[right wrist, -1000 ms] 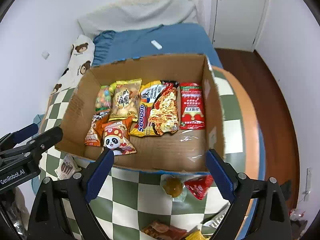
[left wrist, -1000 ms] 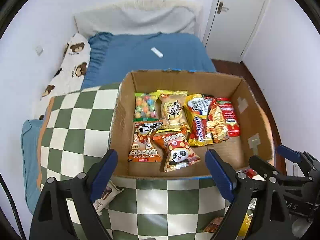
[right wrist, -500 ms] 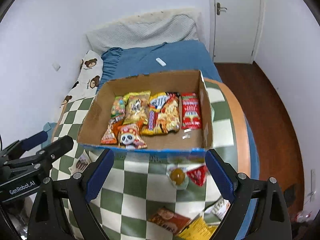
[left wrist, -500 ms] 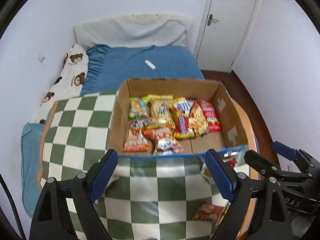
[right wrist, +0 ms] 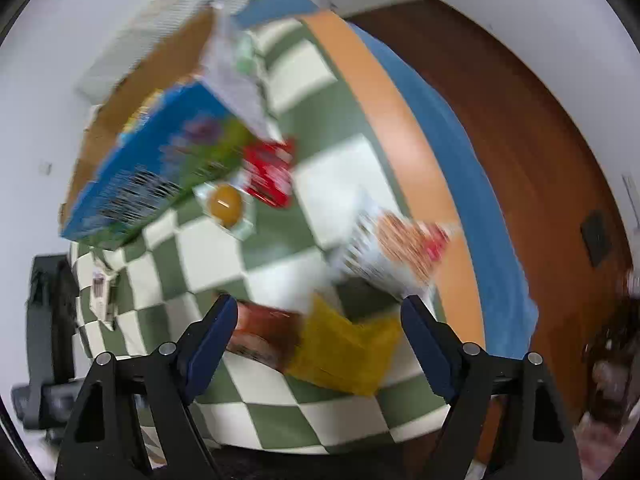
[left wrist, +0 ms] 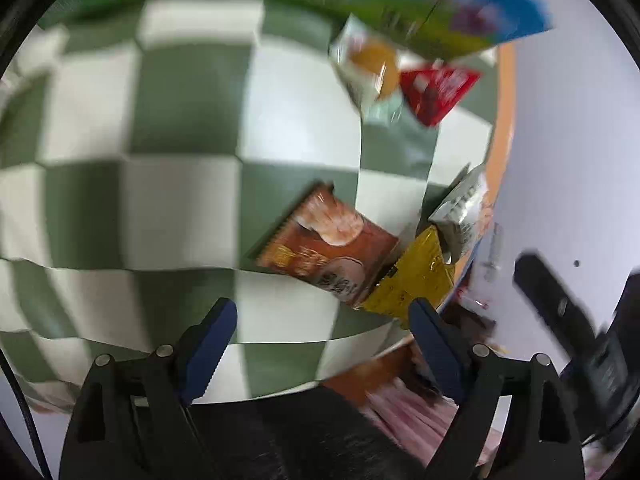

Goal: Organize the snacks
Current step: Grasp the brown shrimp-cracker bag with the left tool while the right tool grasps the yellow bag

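Both the left tongs (left wrist: 322,328) and right tongs (right wrist: 318,326) gape wide and empty. Loose snacks lie on the checked tabletop (left wrist: 180,208) near the box (right wrist: 156,168): a brown packet (left wrist: 332,246), then a yellow packet (left wrist: 416,284) at the right edge. That yellow one looks likely to slide off if a careless grab nudges it.

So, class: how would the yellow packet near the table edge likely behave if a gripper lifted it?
The yellow packet looks creased and thin, so probably floppy and light. Its shiny film may be slippery. It overlaps the brown packet, which might shift.
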Demonstrator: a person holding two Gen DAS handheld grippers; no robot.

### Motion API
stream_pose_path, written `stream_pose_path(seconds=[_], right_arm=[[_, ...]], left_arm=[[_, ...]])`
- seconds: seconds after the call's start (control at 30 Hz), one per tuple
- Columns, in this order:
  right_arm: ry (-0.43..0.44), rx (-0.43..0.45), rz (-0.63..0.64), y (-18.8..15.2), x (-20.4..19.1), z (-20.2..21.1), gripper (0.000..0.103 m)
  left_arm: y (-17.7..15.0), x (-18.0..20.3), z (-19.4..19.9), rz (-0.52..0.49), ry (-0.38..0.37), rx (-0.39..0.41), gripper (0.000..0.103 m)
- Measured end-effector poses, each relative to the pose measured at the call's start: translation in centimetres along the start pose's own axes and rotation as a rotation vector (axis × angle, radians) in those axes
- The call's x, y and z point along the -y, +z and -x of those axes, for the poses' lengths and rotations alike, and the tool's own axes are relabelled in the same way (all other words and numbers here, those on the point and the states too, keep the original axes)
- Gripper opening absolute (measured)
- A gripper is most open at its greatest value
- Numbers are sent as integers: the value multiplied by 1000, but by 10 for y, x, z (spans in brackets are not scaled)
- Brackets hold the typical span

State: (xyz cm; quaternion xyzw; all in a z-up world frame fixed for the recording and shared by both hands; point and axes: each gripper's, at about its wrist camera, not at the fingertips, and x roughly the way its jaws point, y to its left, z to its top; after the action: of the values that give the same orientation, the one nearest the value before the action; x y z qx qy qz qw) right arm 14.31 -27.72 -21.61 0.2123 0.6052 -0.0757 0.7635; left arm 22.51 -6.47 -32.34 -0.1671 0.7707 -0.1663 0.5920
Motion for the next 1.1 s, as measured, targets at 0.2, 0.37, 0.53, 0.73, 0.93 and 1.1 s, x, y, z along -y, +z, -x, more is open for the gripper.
stream_pose_path(seconds=[0.2,0.37,0.53,0.73,0.93,1.1], right_arm=[[-29,-43,3,-22,24,-16,84],[-50,-66,117,-33,16,-24,84],[-134,-99,363,-47,-15,-37,84],[-274,-120,643,-64,-45,-56,84],[-309,-181,789,-70,-58,-83,81],[-133,-229,492,-38,-42,-87,60]], left_arm=[[24,-6,-41,194,-120,-99,86],[30,-4,-50,239,-71,-84,86],[21,26,-46,-15,123,-23,70],[-1,52,-39,-366,433,86,70],[-11,37,-37,-389,494,103,70],[-12,27,-34,-323,468,117,70]])
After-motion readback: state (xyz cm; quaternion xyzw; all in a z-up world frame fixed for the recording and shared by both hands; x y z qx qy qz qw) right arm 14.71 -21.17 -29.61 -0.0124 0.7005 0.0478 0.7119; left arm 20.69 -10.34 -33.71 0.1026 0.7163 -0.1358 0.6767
